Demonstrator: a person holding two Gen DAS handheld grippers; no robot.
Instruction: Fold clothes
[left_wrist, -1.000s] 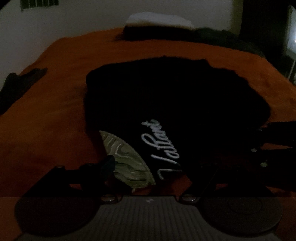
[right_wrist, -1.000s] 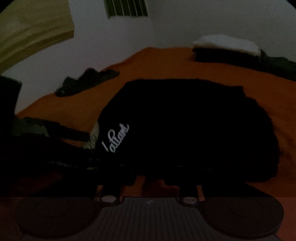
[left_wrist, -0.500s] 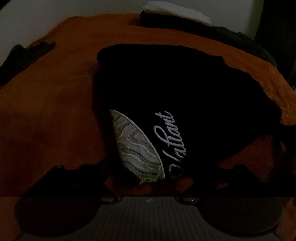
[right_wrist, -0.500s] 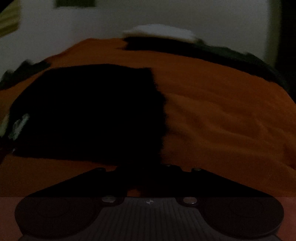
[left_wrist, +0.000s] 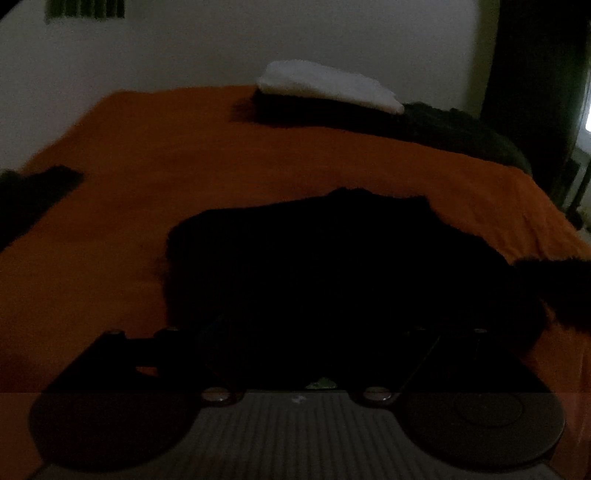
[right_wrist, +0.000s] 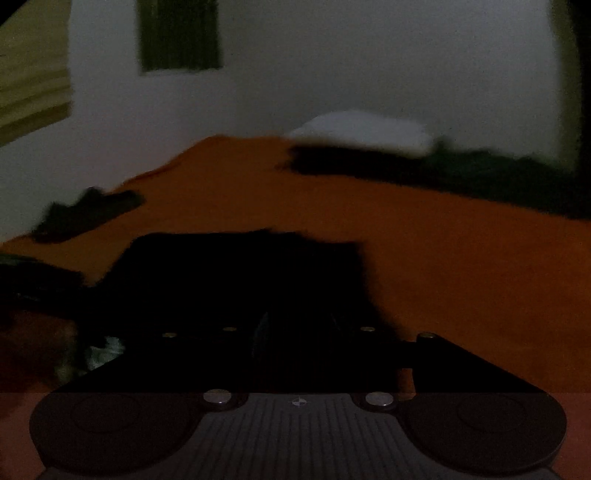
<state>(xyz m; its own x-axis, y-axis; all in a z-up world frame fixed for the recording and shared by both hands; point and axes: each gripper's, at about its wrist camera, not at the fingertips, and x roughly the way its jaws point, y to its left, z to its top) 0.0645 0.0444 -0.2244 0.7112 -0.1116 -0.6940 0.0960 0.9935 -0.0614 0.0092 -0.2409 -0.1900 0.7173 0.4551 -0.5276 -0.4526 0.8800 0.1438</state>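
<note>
Bed (left_wrist: 229, 177), orange cover, dim room; detail is lost in shadow throughout.

Black garment (left_wrist: 332, 266): lies on the cover toward the near edge of the bed, just ahead of both tools. Folds, sleeves and outline inside the dark mass cannot be made out; its near edge merges with the tool fingers. A pale scrap (left_wrist: 322, 384) shows at its near edge in the left view.

Left tool (left_wrist: 295, 354): fingers spread wide, garment's near edge between them; contact cannot be told.

Right tool (right_wrist: 295, 332): jaws opening; fingers black against black cloth, so whether cloth sits between them cannot be told.

White pillow (left_wrist: 328, 86): far edge of the bed, on a dark pile (left_wrist: 443, 129).

Dark item (right_wrist: 88, 214): far left edge, blurred, kind unclear.

Wall vent (right_wrist: 181, 35): blurred.
</note>
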